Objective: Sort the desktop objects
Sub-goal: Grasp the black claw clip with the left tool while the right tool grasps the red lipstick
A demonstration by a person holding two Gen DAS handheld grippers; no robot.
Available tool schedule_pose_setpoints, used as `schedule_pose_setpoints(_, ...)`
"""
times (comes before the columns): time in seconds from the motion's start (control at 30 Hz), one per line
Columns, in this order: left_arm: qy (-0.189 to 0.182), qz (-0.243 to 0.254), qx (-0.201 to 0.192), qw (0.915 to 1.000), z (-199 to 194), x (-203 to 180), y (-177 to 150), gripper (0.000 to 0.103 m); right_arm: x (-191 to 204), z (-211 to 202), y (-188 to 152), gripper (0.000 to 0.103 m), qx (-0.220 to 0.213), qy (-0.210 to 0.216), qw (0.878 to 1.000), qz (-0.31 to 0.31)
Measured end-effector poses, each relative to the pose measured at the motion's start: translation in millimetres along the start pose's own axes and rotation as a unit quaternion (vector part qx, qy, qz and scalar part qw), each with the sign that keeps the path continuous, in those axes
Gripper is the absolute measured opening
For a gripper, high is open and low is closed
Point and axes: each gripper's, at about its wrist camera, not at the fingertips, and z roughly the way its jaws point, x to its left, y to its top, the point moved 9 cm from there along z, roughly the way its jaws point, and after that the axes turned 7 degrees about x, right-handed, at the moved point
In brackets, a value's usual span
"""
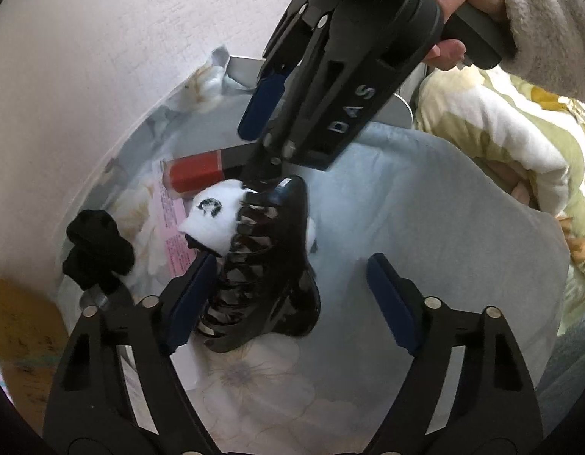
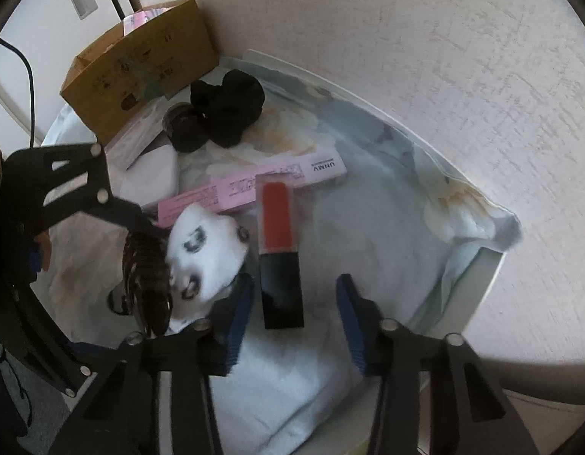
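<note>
A dark hair claw clip lies on the light blue cloth, beside a white fluffy panda-face item. My left gripper is open, its left finger pad against the clip. A red-and-black lipstick tube lies in front of my right gripper, which is open just above the tube's black end. The tube shows partly in the left wrist view, behind the right gripper's body. The clip and the panda item sit left of the tube.
A pink box lies behind the lipstick. A black scrunchie and a dark round jar sit at the back, by a cardboard box. The white wall borders the table. A floral quilt lies to the right.
</note>
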Motion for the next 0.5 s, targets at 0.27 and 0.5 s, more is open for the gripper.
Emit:
schedule_pose_setpoints(0.27, -0.022, -0.017, 0.002, 0.9996, 2.5, 0.5, -3.8, 0.051, 4.0, 1.0, 2.6, 0.018, -0.016, 0.012, 1.0, 0.0)
schedule_pose_setpoints(0.5, -0.037, -0.021, -0.004, 0.9991, -4.8, 1.6, -1.6, 0.045, 1.5, -6.3, -2.7, 0.018, -0.029, 0.011, 0.999, 0.015)
